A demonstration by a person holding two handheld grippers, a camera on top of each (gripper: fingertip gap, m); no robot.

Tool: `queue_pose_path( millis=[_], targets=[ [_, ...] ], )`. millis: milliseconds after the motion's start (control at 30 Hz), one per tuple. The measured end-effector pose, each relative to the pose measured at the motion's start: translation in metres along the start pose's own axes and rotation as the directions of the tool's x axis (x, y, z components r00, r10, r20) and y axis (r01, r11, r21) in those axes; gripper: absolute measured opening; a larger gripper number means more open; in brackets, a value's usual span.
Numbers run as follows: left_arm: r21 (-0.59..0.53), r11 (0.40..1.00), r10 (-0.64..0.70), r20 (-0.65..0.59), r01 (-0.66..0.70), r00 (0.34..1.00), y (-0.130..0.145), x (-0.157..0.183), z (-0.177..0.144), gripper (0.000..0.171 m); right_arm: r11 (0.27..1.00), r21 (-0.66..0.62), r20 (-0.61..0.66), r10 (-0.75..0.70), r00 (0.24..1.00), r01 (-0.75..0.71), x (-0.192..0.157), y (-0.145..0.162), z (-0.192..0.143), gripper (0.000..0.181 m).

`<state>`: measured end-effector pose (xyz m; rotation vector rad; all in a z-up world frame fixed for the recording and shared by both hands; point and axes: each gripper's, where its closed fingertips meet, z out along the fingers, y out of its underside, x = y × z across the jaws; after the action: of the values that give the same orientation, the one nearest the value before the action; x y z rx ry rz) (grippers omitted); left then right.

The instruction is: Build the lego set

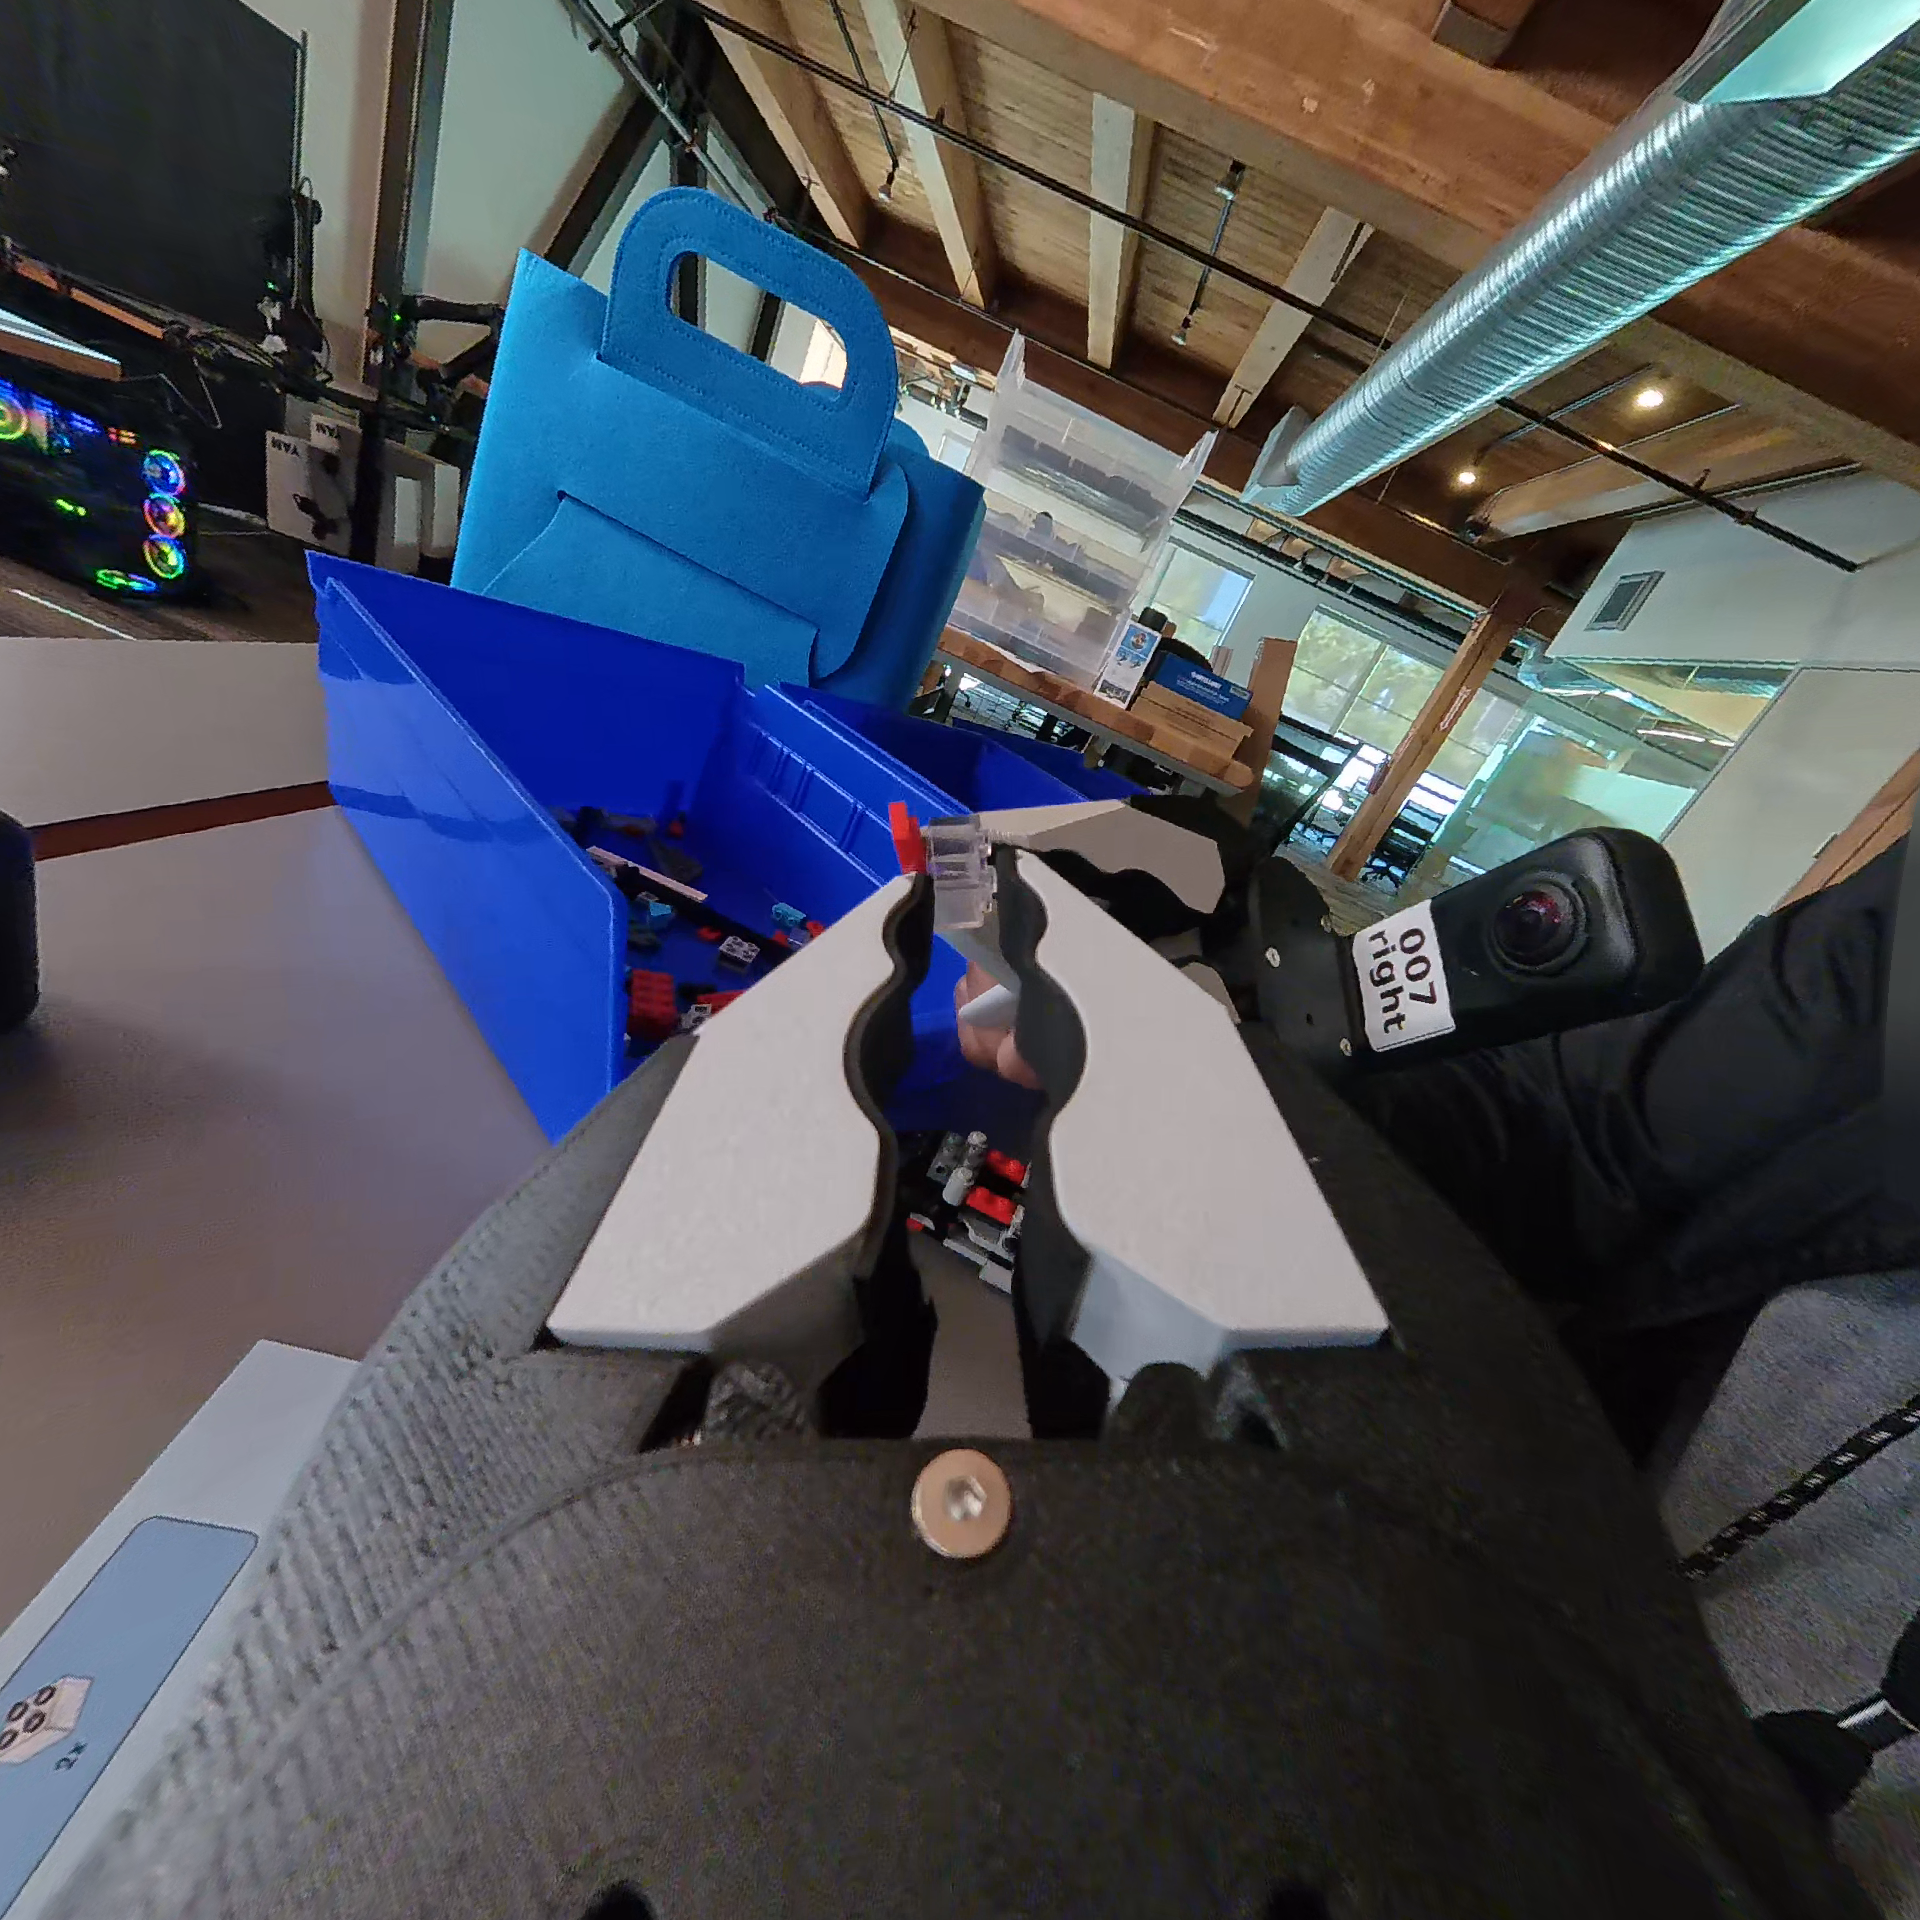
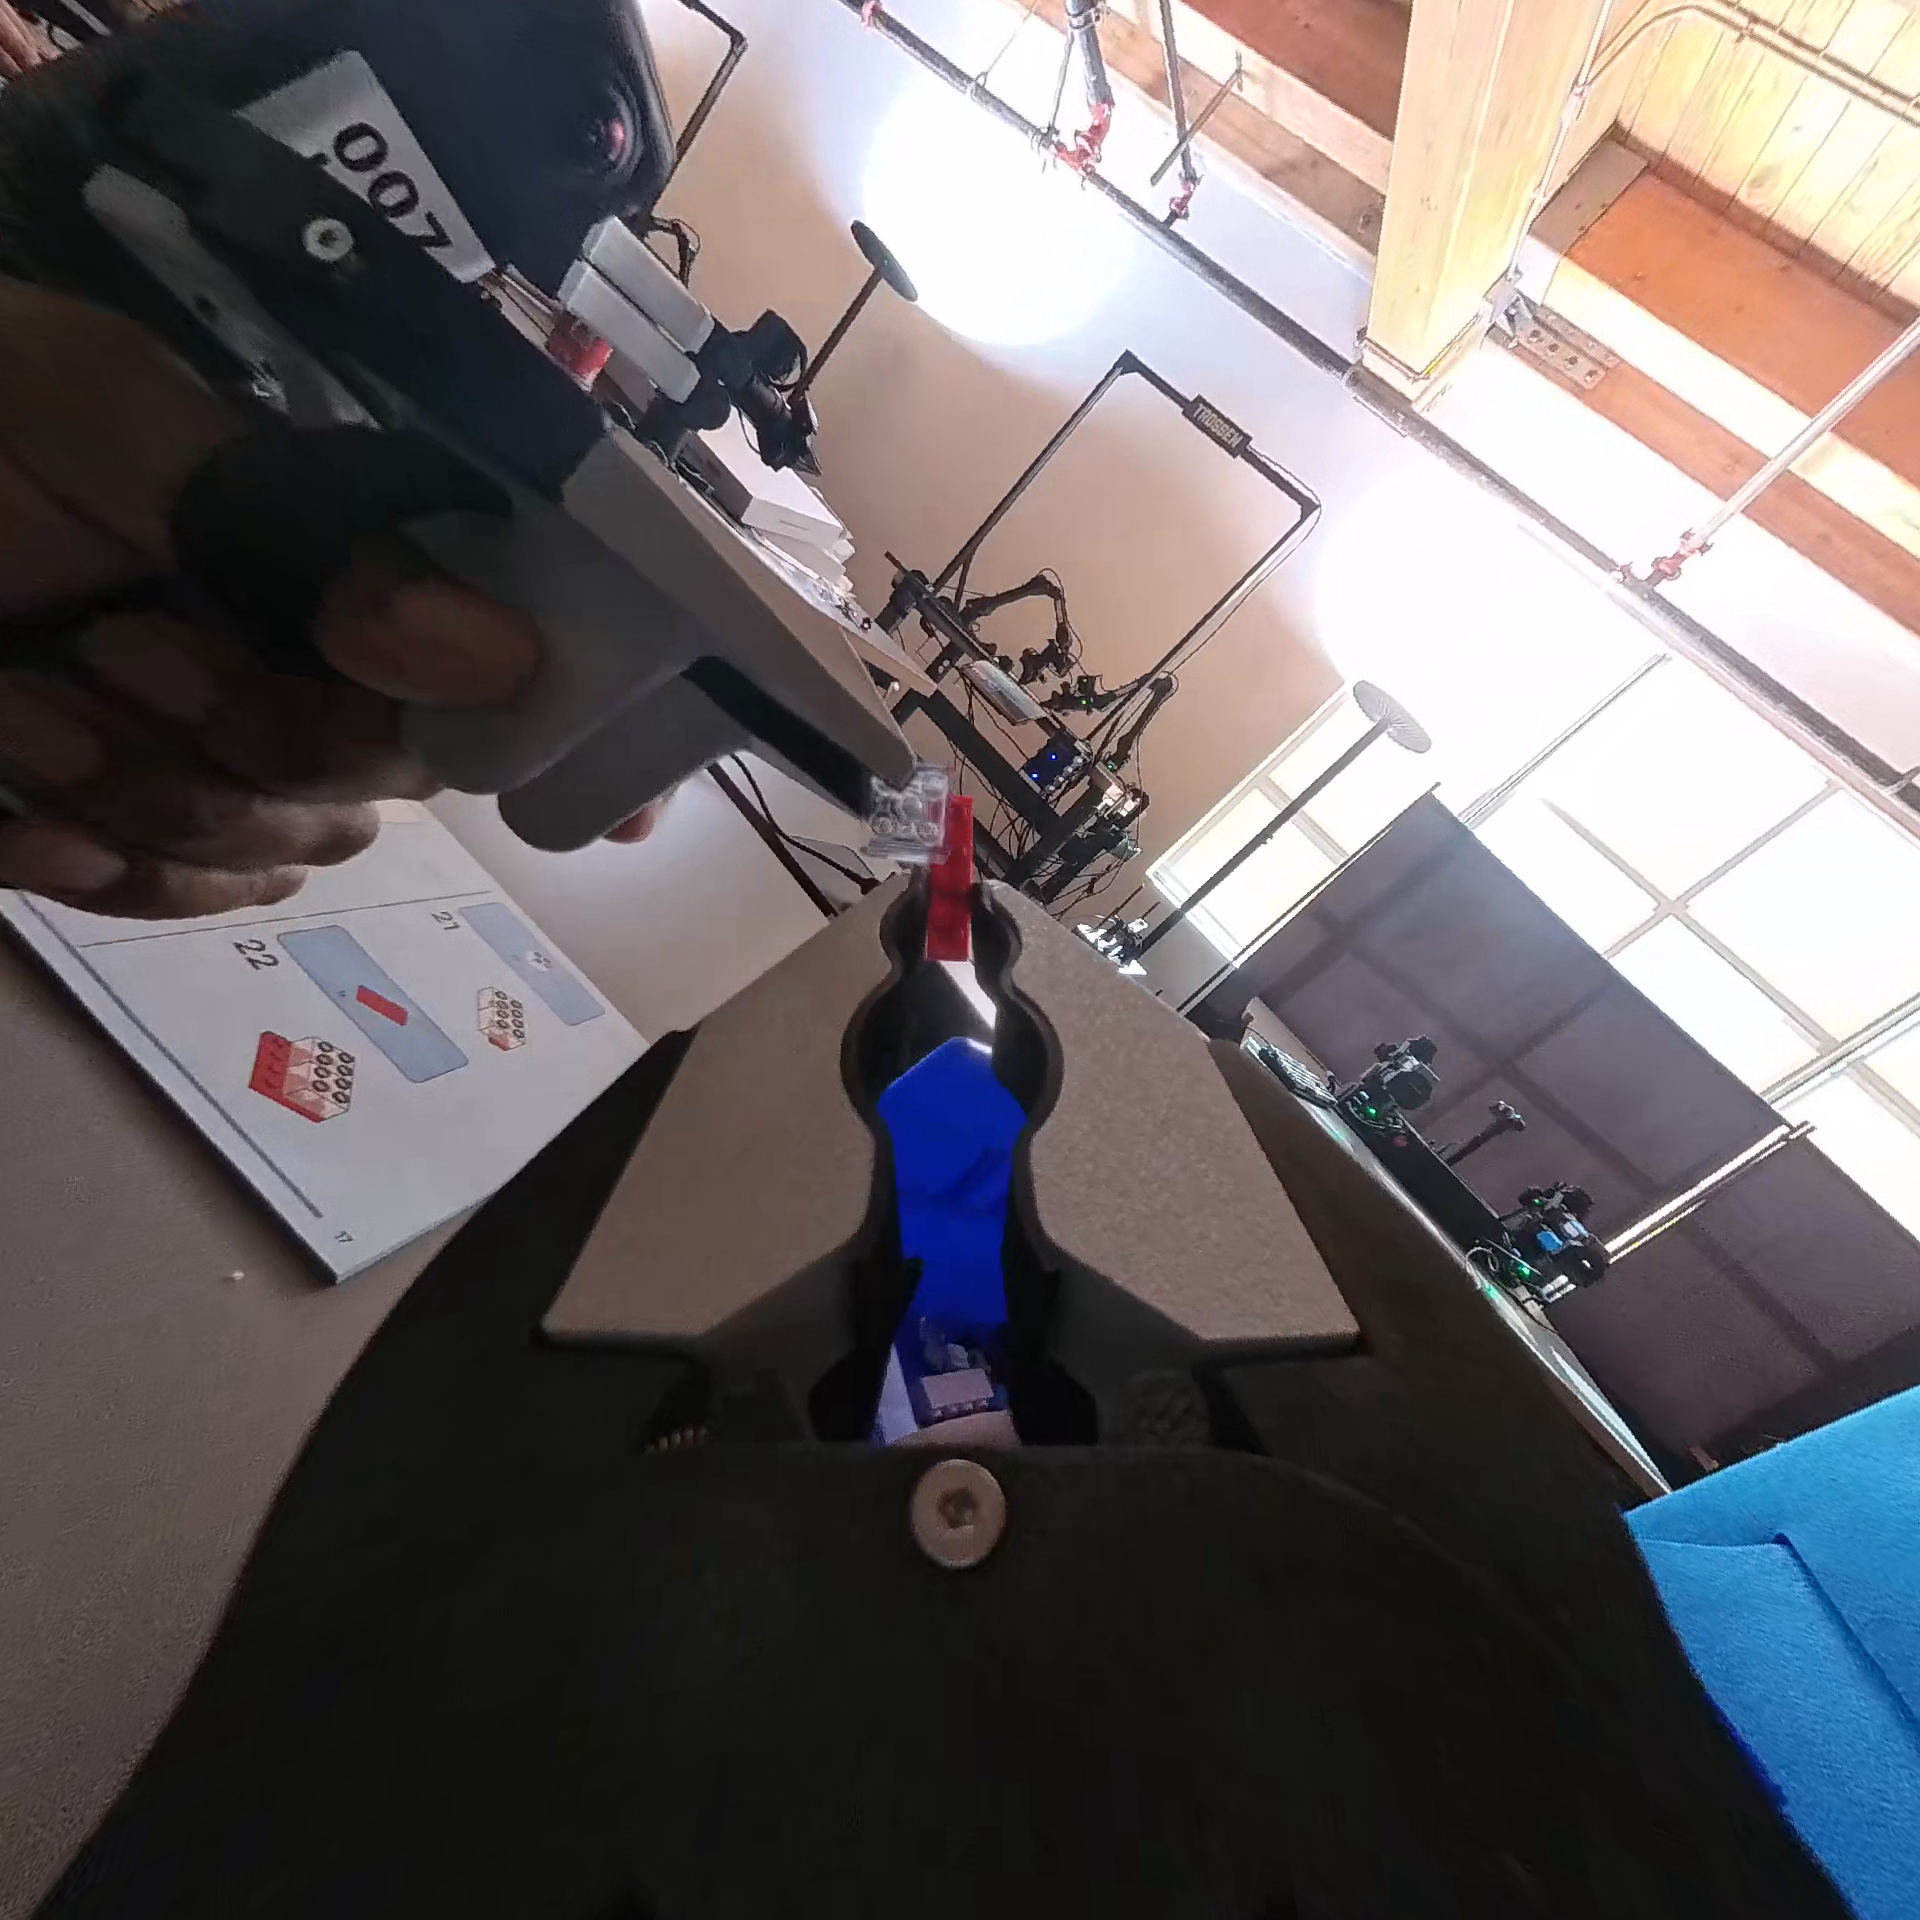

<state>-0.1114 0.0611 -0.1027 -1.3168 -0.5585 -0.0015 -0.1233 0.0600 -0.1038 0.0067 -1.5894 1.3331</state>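
My left gripper (image 1: 954, 885) is shut on a clear brick (image 1: 956, 868) and holds it in the air over the blue bin. My right gripper (image 2: 951, 906) is shut on a small red plate (image 2: 951, 883) that stands on edge. The red plate touches the side of the clear brick (image 2: 906, 821). In the left wrist view the red plate (image 1: 902, 833) shows just left of the clear brick, and a right gripper finger (image 1: 1122, 844) reaches in from the right. In the right wrist view a left gripper finger (image 2: 727, 644) comes in from the upper left, with a hand on its handle.
A blue bin (image 1: 468, 790) with several loose bricks (image 1: 665, 1003) lies below the grippers; it also shows in the right wrist view (image 2: 945, 1143). A blue felt bag (image 1: 707, 468) stands behind it. The instruction booklet (image 2: 343, 1039) lies open on the table. A clear plastic organizer (image 1: 1081, 520) stands further back.
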Motion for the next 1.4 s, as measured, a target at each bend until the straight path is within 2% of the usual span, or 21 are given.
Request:
queue_pose_path(
  millis=[667,1200,1400],
  targets=[
    [0.046,0.994,-0.101,0.084,0.097,0.991,0.001,-0.013,0.004,0.013,0.999,-0.036,-0.016,0.002,1.000,-0.002,0.000,0.006,0.002,0.009],
    [0.058,0.988,-0.148,0.080,0.144,0.986,0.005,-0.012,0.010,0.028,0.999,-0.028,-0.027,-0.027,0.999,0.026,-0.001,0.003,0.002,0.008],
    [0.094,0.981,-0.177,0.052,0.171,0.983,0.003,-0.010,0.012,0.029,0.999,-0.020,-0.033,-0.033,0.999,0.032,-0.001,0.001,0.002,0.008]
  ],
)
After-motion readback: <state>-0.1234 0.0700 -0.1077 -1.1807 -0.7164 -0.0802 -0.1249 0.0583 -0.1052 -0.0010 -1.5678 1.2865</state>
